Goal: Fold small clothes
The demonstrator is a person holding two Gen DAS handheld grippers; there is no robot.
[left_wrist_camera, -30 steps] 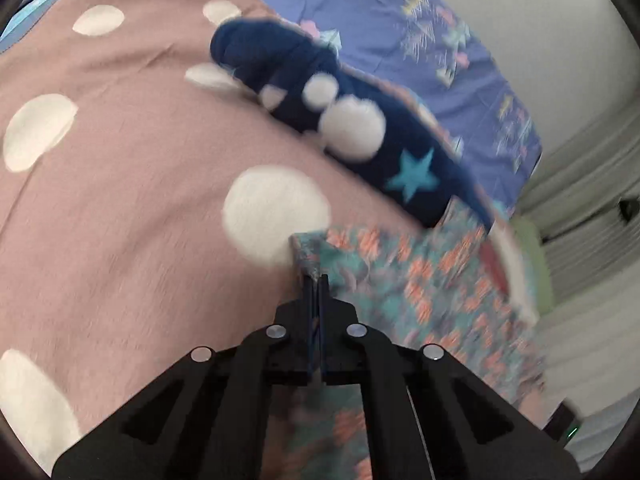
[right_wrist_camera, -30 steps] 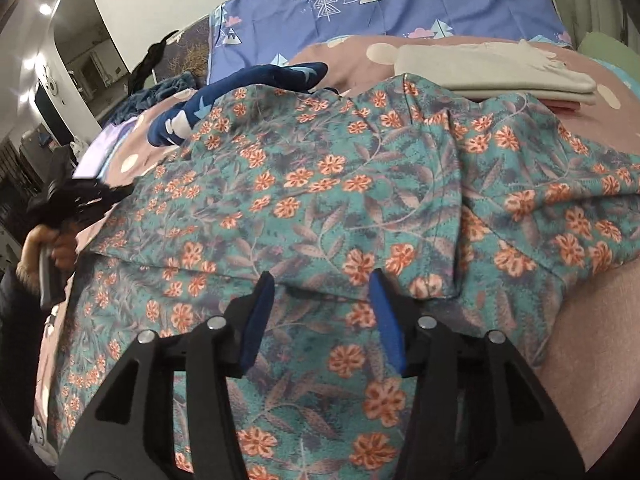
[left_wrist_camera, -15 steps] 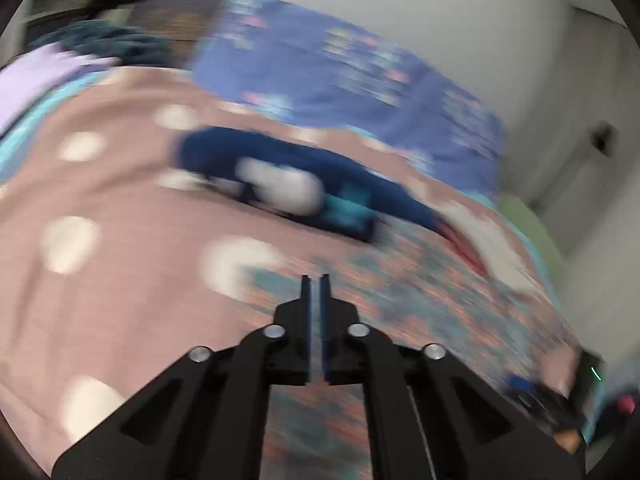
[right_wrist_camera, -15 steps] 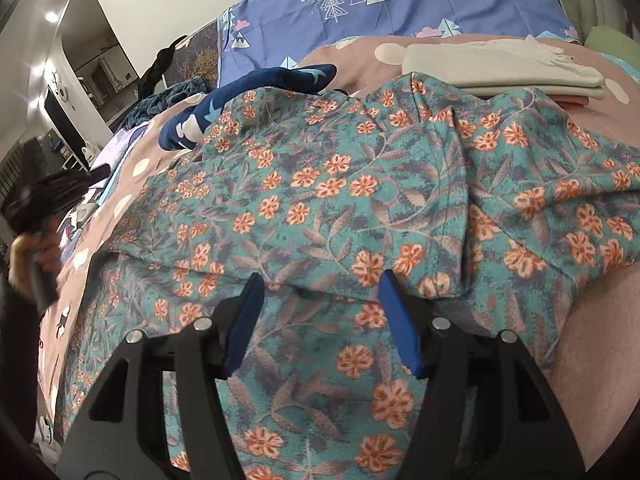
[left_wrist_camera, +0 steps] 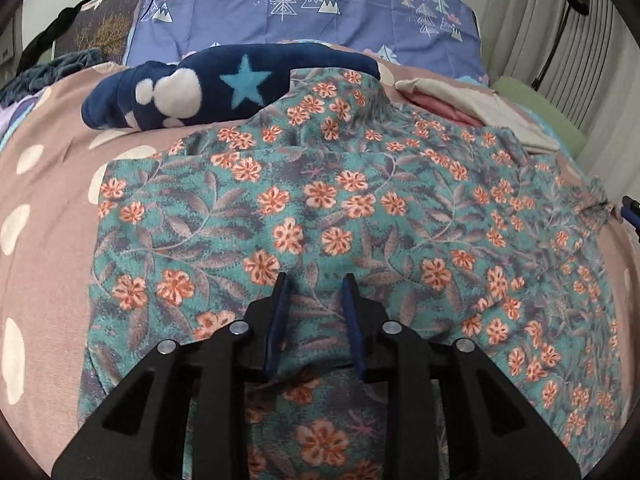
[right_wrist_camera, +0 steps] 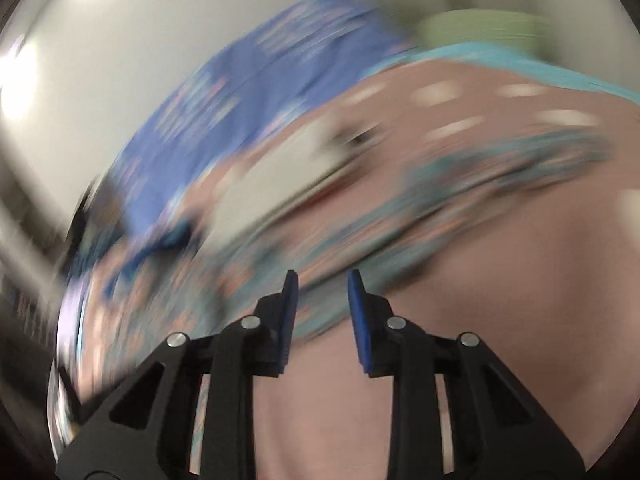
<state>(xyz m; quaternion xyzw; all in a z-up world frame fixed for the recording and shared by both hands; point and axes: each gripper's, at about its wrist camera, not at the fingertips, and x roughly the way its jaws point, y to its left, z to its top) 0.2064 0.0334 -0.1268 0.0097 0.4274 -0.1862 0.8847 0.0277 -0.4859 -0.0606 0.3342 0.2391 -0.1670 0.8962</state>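
Broadly, the teal floral garment (left_wrist_camera: 320, 208) lies spread, wrinkled, on the pink dotted bed (left_wrist_camera: 44, 216). Left tongs (left_wrist_camera: 316, 284) hover apart above it; right tongs (right_wrist_camera: 322, 280) apart too, view blurred. Navy star fleece (left_wrist_camera: 224, 88) touches its far edge.

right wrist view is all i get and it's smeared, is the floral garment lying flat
Observer: Mostly flat. The left wrist view shows the teal cotton garment with orange flowers spread on the pink dotted bedspread, with a fold line across its upper part.
Operator: left gripper holding it
Observer: No. The left gripper hangs open over the near part of the cloth, nothing pinched between its fingers.
Operator: anything crowding the far edge
Observer: A navy fleece item with a light blue star lies along the far left edge, and a beige folded piece over pink cloth sits at the far right.
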